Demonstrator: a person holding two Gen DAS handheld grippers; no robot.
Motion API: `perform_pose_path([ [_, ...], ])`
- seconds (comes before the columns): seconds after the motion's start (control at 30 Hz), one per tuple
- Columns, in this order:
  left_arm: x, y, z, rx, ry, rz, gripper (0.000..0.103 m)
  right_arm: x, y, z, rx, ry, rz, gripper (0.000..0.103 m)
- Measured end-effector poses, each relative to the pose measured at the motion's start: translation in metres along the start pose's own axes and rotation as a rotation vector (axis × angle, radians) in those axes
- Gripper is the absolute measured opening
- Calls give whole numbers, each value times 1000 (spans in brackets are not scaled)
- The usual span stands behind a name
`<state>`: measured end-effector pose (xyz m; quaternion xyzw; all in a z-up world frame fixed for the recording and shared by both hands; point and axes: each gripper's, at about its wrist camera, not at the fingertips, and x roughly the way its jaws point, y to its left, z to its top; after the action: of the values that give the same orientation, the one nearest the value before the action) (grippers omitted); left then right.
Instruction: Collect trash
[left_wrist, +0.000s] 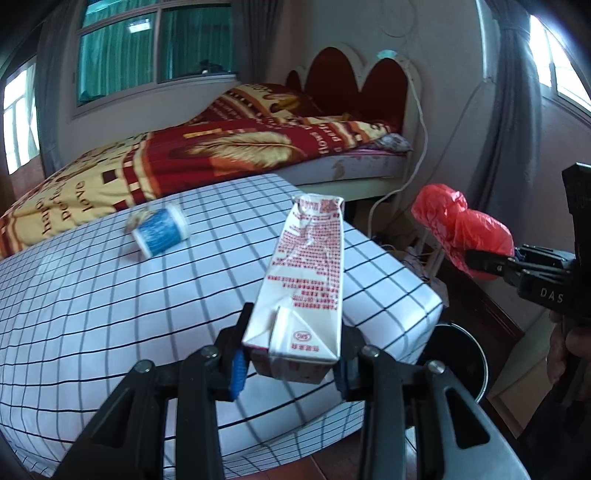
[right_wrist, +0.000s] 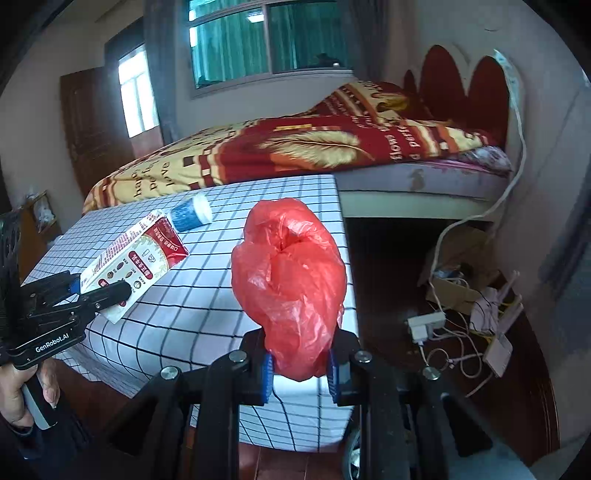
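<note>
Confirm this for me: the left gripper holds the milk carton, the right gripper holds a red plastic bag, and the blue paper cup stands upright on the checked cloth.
One detail is wrong. The blue paper cup lies on its side on the checked cloth, not upright; both wrist views show it. The rest holds: the left gripper is shut on the milk carton, and the right gripper is shut on the red plastic bag.

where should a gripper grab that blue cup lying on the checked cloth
The blue cup lies on its side on the checked cloth, away from the edges. Probably best to come from above and close across its round body, near the middle. The fingers would straddle the curved wall; gripping end to end risks crushing the open rim.
</note>
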<state>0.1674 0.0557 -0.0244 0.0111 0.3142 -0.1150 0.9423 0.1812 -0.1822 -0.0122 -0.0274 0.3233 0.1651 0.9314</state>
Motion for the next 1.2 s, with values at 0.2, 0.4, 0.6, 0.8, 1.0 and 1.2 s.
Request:
perform_pose_path([
  [0.2,2,-24,1,33,1,-40,38,-17,-22,-9,29,-9,-41,24],
  [0.4,6,-49,3,70,2,-82,38,-32,-43,-21,69,-13,-82,24],
  [0.6,10,-77,4,107,9,-126,38,-50,-63,-36,103,-11,-124,24],
  [0.8,18,-105,3,139,25,-176,38,-64,-84,-52,134,-2,-166,24],
  [1.0,22,-131,-3,174,46,-220,38,-75,-105,-67,167,11,-203,24],
  [1.2,33,-152,-8,199,74,-256,38,-81,-120,-81,190,25,-228,24],
])
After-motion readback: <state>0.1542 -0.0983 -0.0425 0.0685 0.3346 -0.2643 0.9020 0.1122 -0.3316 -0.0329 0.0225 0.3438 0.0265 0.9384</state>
